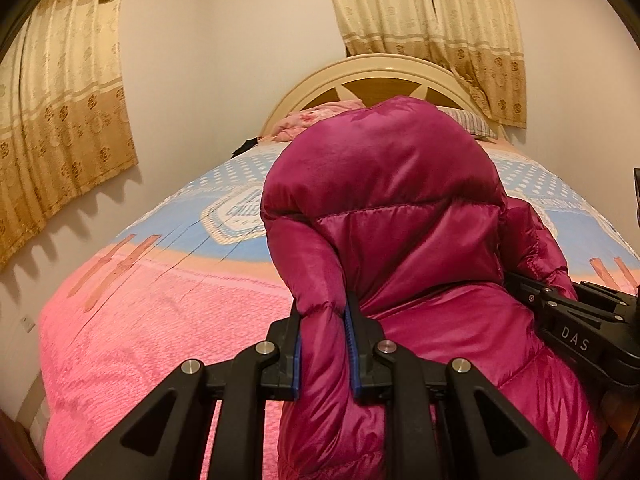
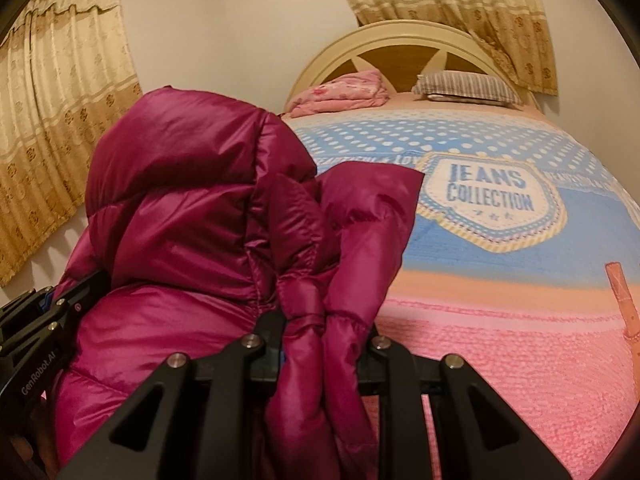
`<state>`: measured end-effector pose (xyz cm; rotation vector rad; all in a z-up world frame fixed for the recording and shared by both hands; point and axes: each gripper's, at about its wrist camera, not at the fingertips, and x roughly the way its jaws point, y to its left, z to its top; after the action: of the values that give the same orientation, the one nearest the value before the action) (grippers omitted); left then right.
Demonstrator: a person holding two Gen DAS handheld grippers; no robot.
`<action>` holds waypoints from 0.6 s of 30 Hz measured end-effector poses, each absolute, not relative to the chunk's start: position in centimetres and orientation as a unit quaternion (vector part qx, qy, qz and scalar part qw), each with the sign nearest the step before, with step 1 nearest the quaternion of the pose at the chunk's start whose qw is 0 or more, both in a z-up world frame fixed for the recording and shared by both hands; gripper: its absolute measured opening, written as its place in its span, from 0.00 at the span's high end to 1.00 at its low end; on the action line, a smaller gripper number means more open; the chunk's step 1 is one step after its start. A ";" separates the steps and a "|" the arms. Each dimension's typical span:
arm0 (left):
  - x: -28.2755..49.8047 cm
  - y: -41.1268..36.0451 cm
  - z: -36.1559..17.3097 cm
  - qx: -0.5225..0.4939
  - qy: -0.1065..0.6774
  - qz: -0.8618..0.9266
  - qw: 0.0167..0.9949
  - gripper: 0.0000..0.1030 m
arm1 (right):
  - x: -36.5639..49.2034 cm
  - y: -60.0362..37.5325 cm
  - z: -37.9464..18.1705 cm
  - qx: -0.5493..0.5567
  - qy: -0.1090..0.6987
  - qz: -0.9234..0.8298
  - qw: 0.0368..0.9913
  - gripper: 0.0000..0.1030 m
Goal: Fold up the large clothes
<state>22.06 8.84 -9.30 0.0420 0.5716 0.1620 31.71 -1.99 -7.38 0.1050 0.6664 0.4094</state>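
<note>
Left wrist view showed the left gripper (image 1: 324, 344) and right gripper (image 2: 324, 354) each clamped on the puffy, slippery jacket (image 1: 400, 208), best pinched at seams, above the bed (image 1: 140, 320).

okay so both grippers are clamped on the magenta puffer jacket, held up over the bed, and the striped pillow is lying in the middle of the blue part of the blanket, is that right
Not quite. Both the left gripper and right gripper are clamped on the magenta puffer jacket over the bed, but the striped pillow lies at the head of the bed against the headboard, as the right wrist view shows.
</note>
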 end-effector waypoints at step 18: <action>21.8 15.1 -10.7 -0.010 0.297 0.125 0.947 0.83 | 32.3 4.6 -8.1 0.015 0.340 0.241 0.909 0.78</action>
<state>21.75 15.12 -10.65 -0.0199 0.6046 0.2536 32.27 4.56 -8.12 0.0318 0.7012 0.4979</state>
